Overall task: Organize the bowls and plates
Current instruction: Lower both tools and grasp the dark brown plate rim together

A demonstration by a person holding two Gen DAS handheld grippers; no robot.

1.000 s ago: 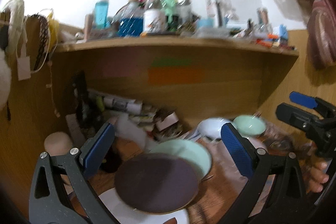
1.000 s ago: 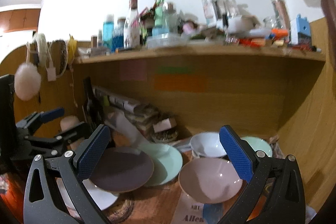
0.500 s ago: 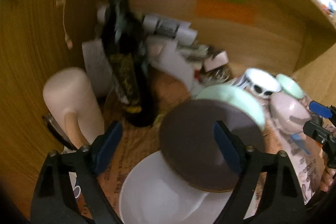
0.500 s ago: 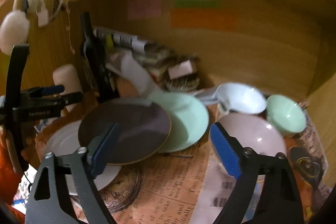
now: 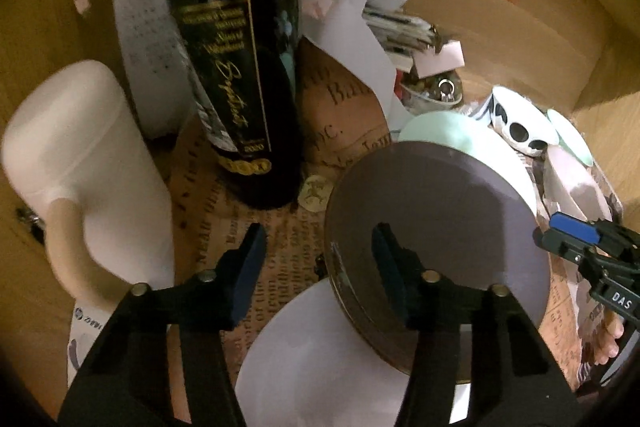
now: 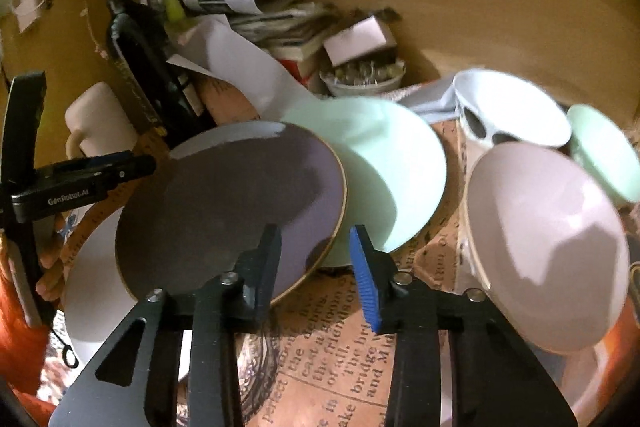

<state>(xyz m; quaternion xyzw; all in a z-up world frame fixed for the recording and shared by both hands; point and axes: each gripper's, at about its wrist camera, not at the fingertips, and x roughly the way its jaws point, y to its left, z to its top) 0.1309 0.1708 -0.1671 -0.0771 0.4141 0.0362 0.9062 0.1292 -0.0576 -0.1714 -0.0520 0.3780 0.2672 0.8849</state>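
While both grippers are down among the crockery, nothing is held, so I judge this the approach to the first pick. Largest is the white plate (image 5: 320, 359) at the bottom of the pile on the newsprint-covered desk (image 6: 332, 359); the dark plate (image 6: 224, 207) lies on it, overlapping the mint plate (image 6: 384, 167) beside it. To their right sits the pink bowl (image 6: 548, 243), with a white spotted bowl (image 6: 508, 115) and a small mint bowl (image 6: 604, 151) behind it. A wine bottle (image 5: 240, 67) and a cream mug (image 5: 80, 163) stand close on the left.

The left gripper (image 5: 316, 263) has just been closing to a middling gap that straddles the dark plate's left rim, pads not yet pressing. The right gripper (image 6: 316, 263) has just been closing to a narrow gap over the dark plate's near-right edge, also without contact, as far as I can tell.

Next, one gripper should probably pinch that rim and lift the dark plate clear without dragging the plates beneath.
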